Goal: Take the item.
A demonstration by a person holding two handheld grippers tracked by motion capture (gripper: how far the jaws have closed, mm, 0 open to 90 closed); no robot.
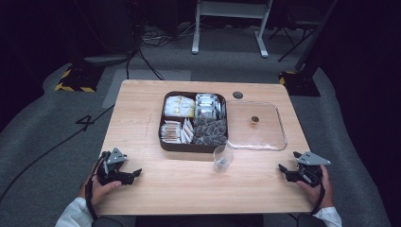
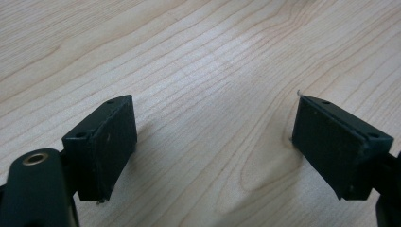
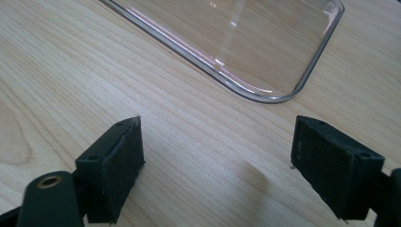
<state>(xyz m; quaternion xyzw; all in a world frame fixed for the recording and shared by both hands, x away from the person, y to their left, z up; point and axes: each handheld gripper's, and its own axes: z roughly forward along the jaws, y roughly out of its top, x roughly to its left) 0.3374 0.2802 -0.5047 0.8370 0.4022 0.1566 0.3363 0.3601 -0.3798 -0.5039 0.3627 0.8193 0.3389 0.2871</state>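
- only thing I can actually read is a big black "4" [image 1: 86, 122] marked on the grey floor, left of the desk [image 1: 142, 109]
- packets in the tray [image 1: 161, 142] have print, way too small to read

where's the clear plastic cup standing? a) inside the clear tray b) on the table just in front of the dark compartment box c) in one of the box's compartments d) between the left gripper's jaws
b: in the high view the clear cup stands on the bare table just at the near edge of the dark box, outside the clear tray and apart from both open grippers.
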